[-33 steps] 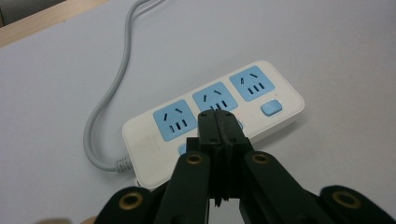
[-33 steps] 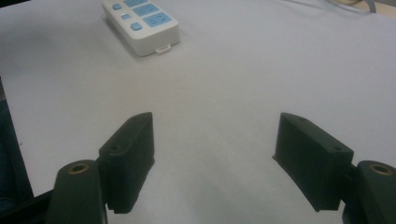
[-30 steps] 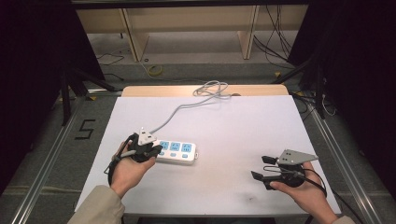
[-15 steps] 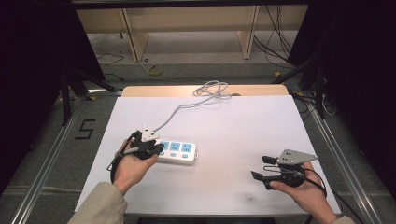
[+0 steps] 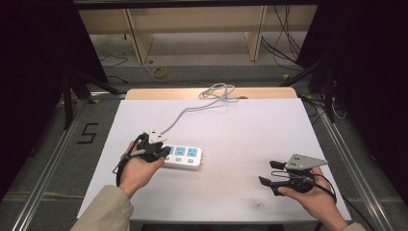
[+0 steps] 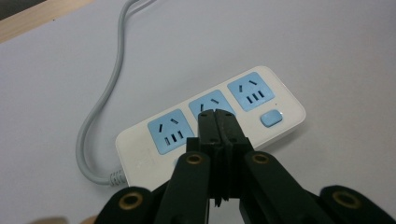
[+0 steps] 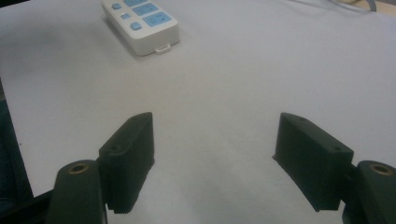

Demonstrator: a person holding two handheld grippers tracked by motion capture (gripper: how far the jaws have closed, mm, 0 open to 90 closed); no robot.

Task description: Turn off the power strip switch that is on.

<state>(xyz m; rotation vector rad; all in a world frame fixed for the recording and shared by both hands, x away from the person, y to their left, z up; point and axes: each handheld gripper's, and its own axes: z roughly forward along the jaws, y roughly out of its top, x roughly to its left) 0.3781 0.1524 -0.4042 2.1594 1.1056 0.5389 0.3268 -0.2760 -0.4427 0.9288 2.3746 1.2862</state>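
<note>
Left gripper (image 6: pixel 217 116) clenched empty, tips over power strip (image 5: pixel 180 156) at table's 8 o'clock, likely about to press its switch (image 6: pixel 272 118); right gripper (image 5: pixel 269 173) released, idle at 4 o'clock.

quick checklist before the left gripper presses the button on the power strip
1. Left gripper jaws shut together to make a pressing tip: ok.
2. Tip over the power strip: ok, above the middle socket.
3. Tip lined up with the blue button: not ok, the button lies off to one side.
4. Power strip flat on the table: ok.
5. Right gripper apart from the strip, jaws open: ok.
6. Button already pressed: cannot tell.
</note>
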